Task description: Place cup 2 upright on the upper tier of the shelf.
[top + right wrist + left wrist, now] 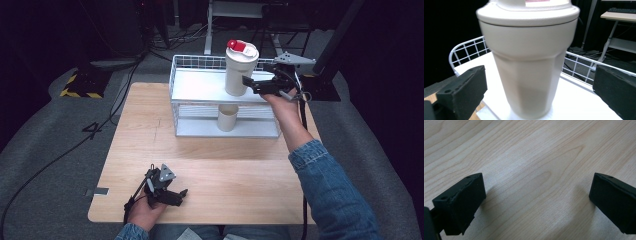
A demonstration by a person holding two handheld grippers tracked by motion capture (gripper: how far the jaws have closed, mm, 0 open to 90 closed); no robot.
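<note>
Fingers of right gripper spread apart from upright tumbler on rack.

Matt cream plastic tumbler, white wire rack

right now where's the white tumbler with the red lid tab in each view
High view: tumbler stands upright on the top shelf of the wire rack, top centre.
Left gripper view: not in it, just the wooden table.
Right gripper view: tumbler centre, between the open right tongs.
Shared landmark: the rack's wire rail.
</note>
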